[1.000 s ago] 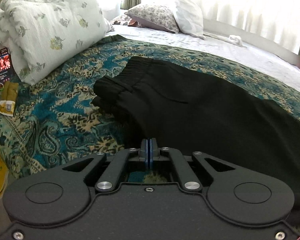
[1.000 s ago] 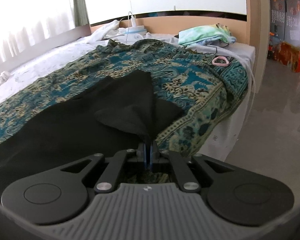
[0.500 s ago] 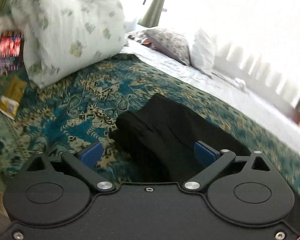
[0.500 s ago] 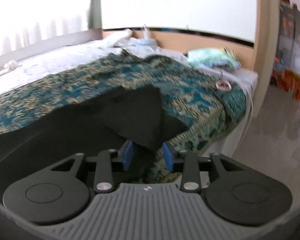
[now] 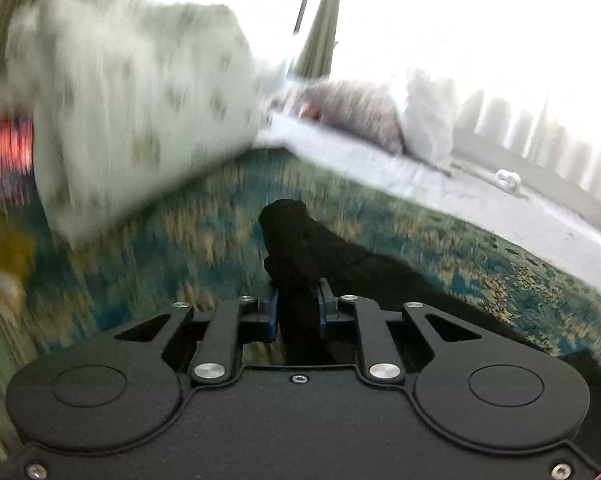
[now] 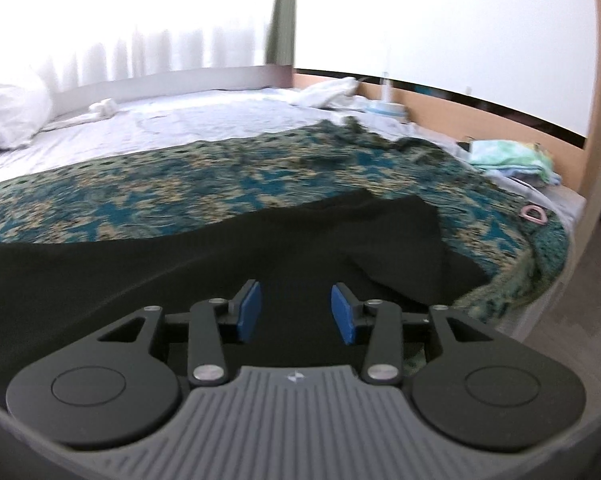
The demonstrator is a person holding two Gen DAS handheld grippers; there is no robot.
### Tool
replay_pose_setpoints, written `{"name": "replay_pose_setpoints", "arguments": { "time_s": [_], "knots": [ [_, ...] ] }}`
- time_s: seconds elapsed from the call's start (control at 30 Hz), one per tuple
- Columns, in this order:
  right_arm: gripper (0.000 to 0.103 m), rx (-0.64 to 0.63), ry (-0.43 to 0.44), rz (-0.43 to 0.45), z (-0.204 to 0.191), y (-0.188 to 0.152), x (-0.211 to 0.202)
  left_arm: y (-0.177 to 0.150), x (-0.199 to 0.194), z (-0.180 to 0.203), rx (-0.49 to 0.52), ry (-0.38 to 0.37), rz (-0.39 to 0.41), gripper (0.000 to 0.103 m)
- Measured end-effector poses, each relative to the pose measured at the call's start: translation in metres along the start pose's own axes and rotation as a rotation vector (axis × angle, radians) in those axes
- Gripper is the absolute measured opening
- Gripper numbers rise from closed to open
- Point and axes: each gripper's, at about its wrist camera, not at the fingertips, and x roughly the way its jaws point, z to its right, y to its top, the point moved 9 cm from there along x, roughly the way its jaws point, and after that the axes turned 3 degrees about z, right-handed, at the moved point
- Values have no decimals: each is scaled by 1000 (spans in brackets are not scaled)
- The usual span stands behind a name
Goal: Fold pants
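Black pants (image 6: 180,268) lie across a teal patterned bedspread (image 6: 220,176). In the left wrist view my left gripper (image 5: 298,310) is shut on a bunched fold of the pants (image 5: 300,248) at the waist end, lifted above the spread; the view is blurred by motion. In the right wrist view my right gripper (image 6: 296,314) is open and empty, just above the leg end of the pants. The leg hem (image 6: 416,220) lies folded over near the bed's right edge.
A large white floral pillow (image 5: 140,120) sits at the left, with more pillows (image 5: 380,120) behind. A white sheet (image 6: 180,120) covers the far bed. A folded green cloth (image 6: 508,156) and pink ring (image 6: 534,213) lie near the bed's corner. Floor (image 6: 588,288) lies to the right.
My left gripper opened, then closed on the waist end and lifted it. My right gripper let go of the leg hem, opened wide and shifted left.
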Motion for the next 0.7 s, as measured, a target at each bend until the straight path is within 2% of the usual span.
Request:
{"name": "replay_pose_setpoints", "arguments": {
  "time_s": [0.07, 0.23, 0.4, 0.5, 0.6, 0.7],
  "knots": [
    [60, -19, 24, 3, -14, -1, -1, 2, -1, -6, 15, 16, -14, 17],
    [62, -79, 119, -11, -54, -9, -2, -33, 24, -34, 38, 80, -160, 21],
    [67, -209, 267, 8, -118, -21, -20, -34, 21, -40, 29, 80, -138, 22],
    [69, -237, 374, 12, -154, -26, -36, -33, 23, -43, 15, 76, -151, 22],
    [71, -263, 496, -3, -190, -36, -52, -37, 25, -42, 50, 81, -148, 22],
    [74, -353, 603, -7, -226, -53, -73, -37, 24, -39, 67, 85, -145, 23]
  ]
}}
